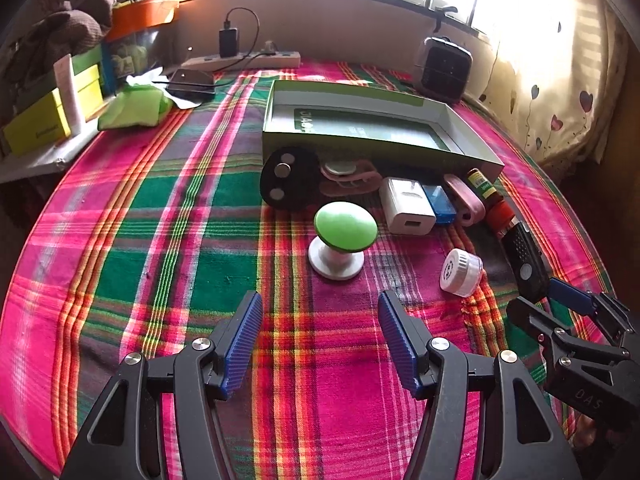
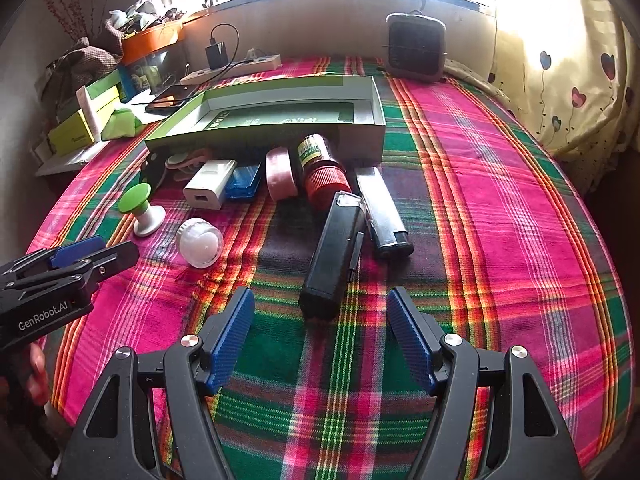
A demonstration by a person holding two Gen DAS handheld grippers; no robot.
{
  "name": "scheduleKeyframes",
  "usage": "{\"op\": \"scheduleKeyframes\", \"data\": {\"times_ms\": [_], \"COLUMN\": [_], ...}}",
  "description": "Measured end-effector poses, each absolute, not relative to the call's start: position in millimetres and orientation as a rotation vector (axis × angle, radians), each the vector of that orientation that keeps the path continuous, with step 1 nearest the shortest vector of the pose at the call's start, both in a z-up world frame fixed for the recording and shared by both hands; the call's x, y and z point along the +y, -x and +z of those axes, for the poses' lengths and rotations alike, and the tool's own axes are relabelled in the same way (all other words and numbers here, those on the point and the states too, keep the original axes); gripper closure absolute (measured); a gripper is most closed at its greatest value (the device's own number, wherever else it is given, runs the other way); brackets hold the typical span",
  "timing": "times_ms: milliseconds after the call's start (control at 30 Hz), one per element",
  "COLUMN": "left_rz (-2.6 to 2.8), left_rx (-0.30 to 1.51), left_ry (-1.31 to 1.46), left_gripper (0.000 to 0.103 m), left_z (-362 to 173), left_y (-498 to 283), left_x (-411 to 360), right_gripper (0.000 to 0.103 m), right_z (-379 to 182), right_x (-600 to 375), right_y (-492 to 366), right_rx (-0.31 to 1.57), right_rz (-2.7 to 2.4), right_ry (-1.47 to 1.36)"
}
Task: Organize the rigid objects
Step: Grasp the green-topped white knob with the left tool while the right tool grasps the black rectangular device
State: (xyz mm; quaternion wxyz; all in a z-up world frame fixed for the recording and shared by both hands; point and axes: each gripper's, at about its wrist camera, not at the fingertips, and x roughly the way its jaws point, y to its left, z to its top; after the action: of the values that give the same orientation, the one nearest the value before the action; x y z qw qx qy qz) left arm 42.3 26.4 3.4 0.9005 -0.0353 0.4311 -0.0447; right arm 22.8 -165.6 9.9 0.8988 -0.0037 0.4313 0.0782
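Observation:
A shallow green box (image 1: 380, 152) (image 2: 224, 136) lies open on the plaid cloth. In front of it sit a green-topped knob (image 1: 345, 227) (image 2: 136, 198), a white charger (image 1: 406, 205) (image 2: 210, 188), a blue case (image 1: 439, 204) (image 2: 243, 183), a pink roll (image 1: 466, 200) (image 2: 281, 174), a red-capped bottle (image 1: 490, 196) (image 2: 320, 168), a white jar (image 1: 460, 272) (image 2: 200, 242), a black device (image 2: 334, 254) (image 1: 524, 260) and a black-and-silver lighter (image 2: 384, 210). My left gripper (image 1: 320, 344) (image 2: 96, 250) is open just short of the knob. My right gripper (image 2: 320, 340) (image 1: 560, 300) is open just short of the black device.
A black disc with metal studs (image 1: 286, 178) and a pink strap bundle (image 1: 348, 176) lie against the box front. A power strip (image 1: 248, 60), a phone (image 1: 188, 82), yellow boxes (image 1: 52, 112) and a small heater (image 2: 416, 46) stand at the back. A curtain (image 2: 568, 60) hangs on the right.

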Motion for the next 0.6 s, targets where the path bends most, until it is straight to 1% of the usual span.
{"op": "scheduleKeyframes", "data": {"times_ms": [233,400,467,600], "left_rz": [-0.089,-0.097,-0.09,-0.089], "left_rx": [0.899,0.904,0.905,0.903], "left_ry": [0.064,0.056,0.044,0.048], "left_gripper": [0.044,0.044,0.045,0.05], "left_z": [4,4,5,5], "left_y": [-63,-75,-78,-80], "left_x": [25,21,20,21], "right_gripper": [0.034,0.041,0.046,0.052], "right_z": [10,11,11,11], "right_x": [-169,-172,-173,-175], "right_y": [-38,-43,-45,-48], "right_rx": [0.91,0.908,0.907,0.905], "right_rz": [0.167,0.167,0.166,0.164], "right_ry": [-0.005,-0.018,-0.018,-0.026]}}
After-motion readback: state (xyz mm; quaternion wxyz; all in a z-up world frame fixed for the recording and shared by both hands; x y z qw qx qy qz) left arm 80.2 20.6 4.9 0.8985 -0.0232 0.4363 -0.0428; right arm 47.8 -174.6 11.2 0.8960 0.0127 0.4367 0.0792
